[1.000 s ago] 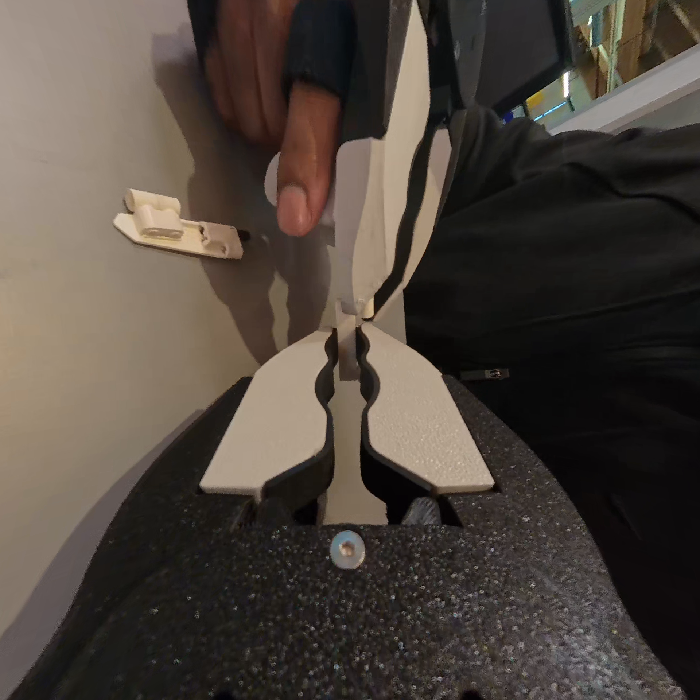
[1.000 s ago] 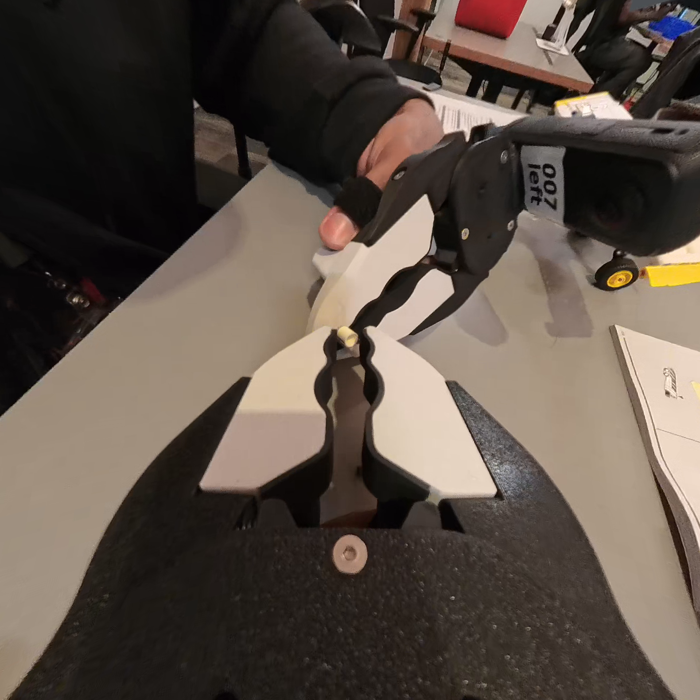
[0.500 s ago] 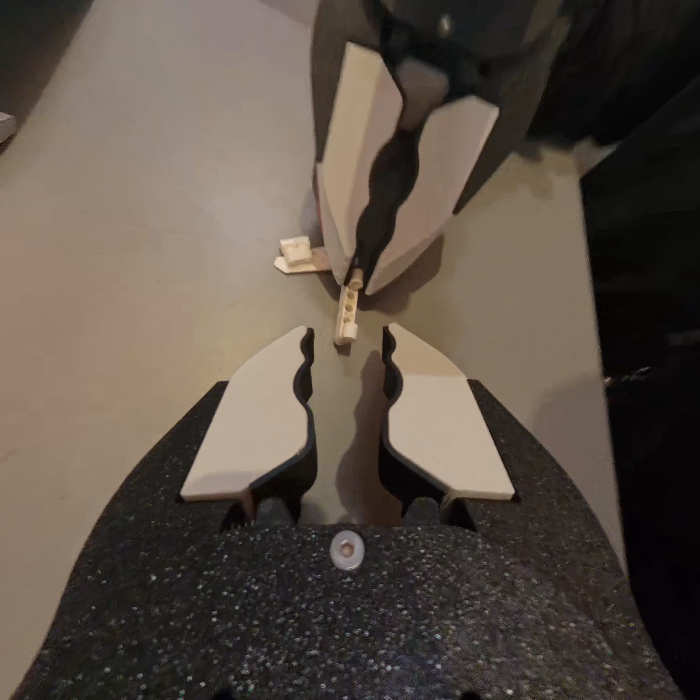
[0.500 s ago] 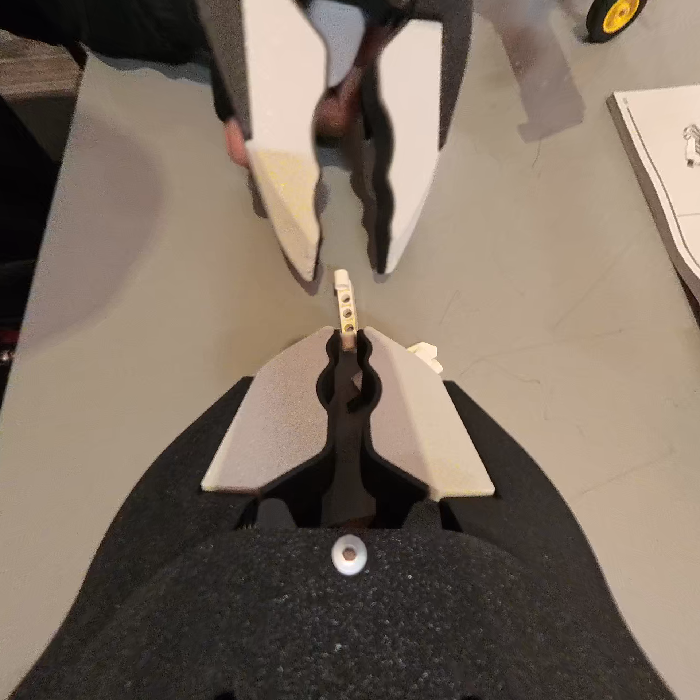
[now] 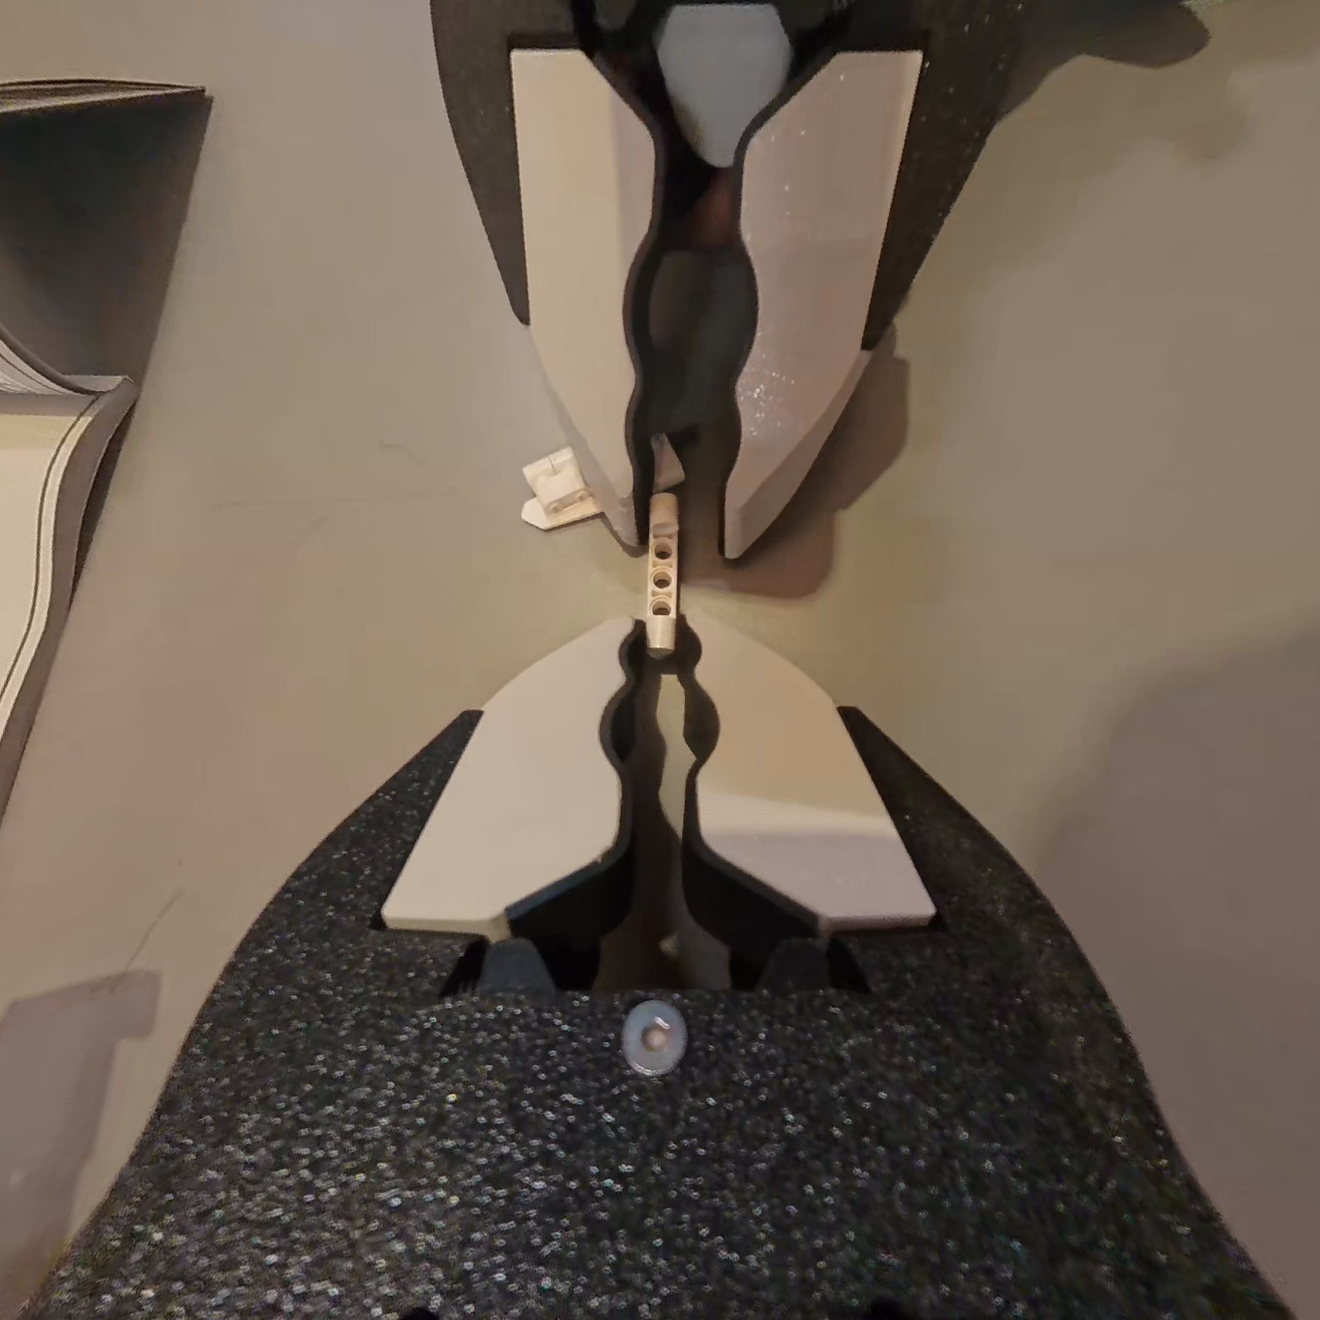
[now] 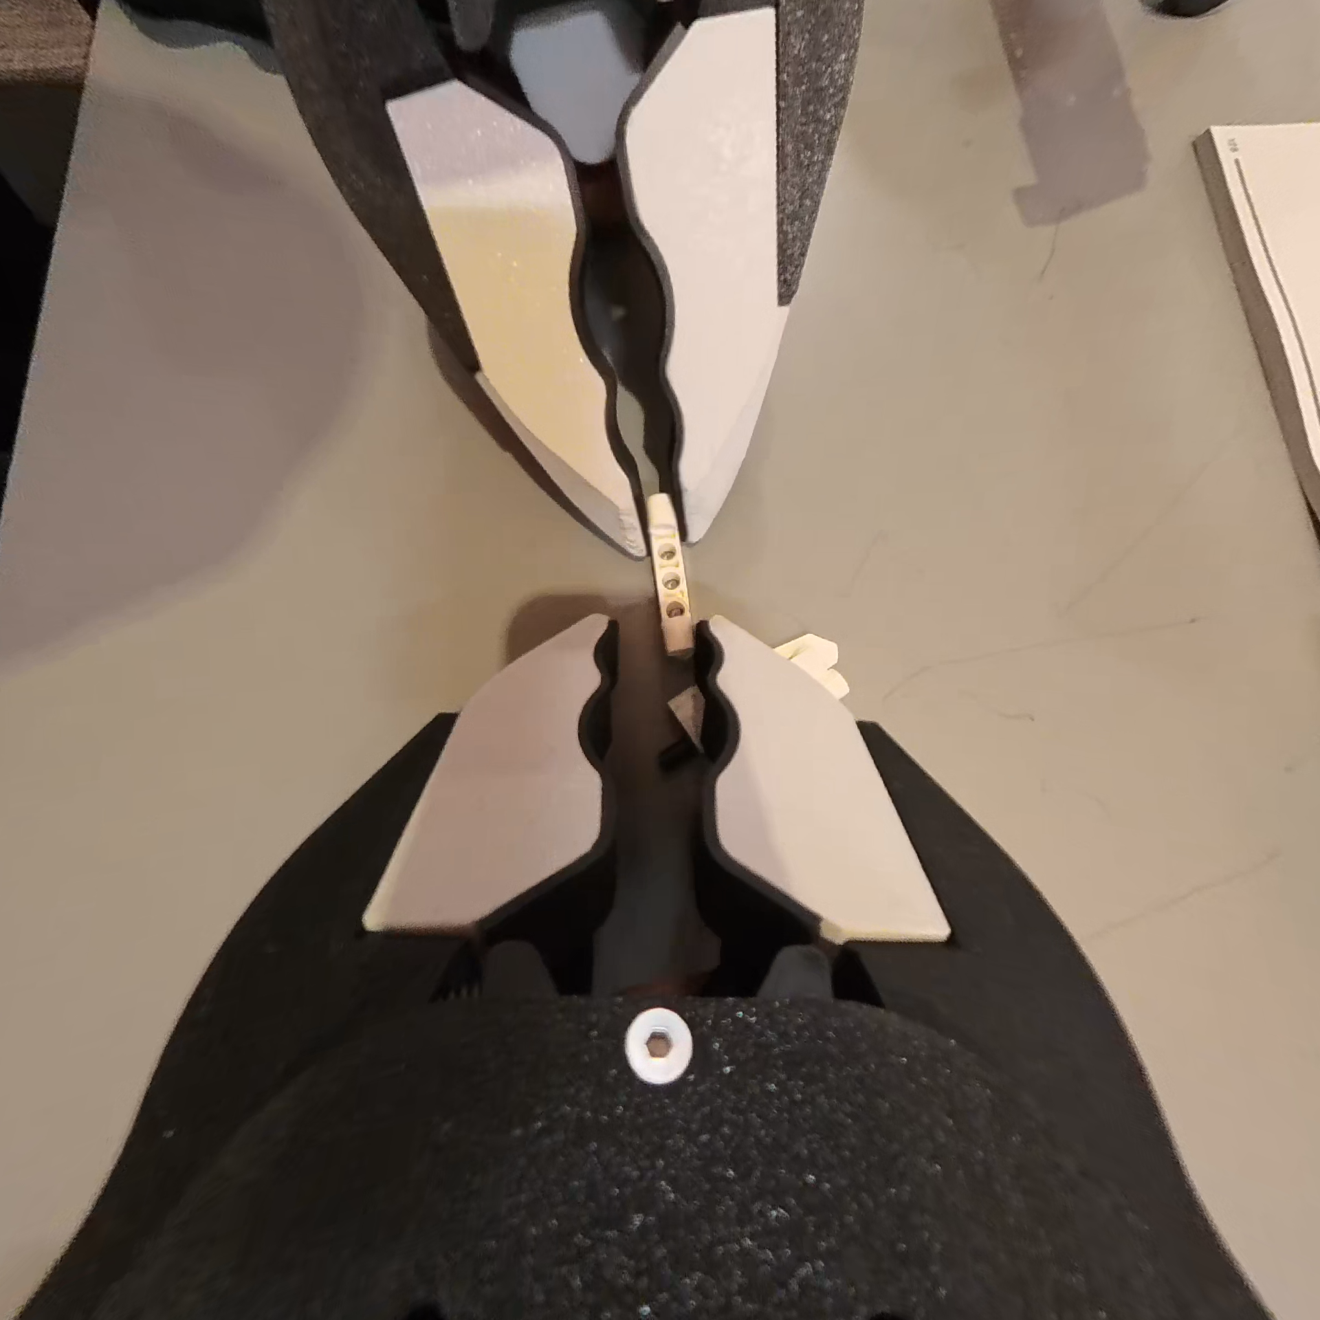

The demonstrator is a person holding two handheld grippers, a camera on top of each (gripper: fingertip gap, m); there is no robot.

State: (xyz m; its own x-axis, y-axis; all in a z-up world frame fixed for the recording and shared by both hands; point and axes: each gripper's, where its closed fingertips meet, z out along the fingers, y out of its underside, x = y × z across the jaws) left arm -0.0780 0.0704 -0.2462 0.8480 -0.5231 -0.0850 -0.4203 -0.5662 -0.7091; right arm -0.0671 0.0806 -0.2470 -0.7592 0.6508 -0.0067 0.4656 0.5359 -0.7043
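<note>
A small cream beam with three holes [image 5: 662, 578] hangs between my two grippers, which face each other tip to tip above the grey table [image 5: 286, 607]. My left gripper [image 5: 661, 634] is shut on the beam's near end. In the right wrist view the left gripper [image 6: 661, 528] pinches the far end of the beam [image 6: 673, 586]. My right gripper [image 6: 657, 628] is open. The beam's end lies against one right fingertip [image 6: 714, 632], while the other pad stands clear of it. In the left wrist view the right gripper [image 5: 678, 550] shows its jaws apart around the beam.
A cream built part [image 5: 553, 493] lies on the table beside the right gripper's fingers; it also shows in the right wrist view [image 6: 814, 661]. An open booklet [image 5: 43, 428] lies at the table's side and shows in the right wrist view too [image 6: 1271, 286]. Left and right tips are no more than a few centimetres apart.
Half a second ago my right gripper held the beam and the left jaws stood wide open. Now the left jaws have shut on the beam's other end and the right jaws have opened.
</note>
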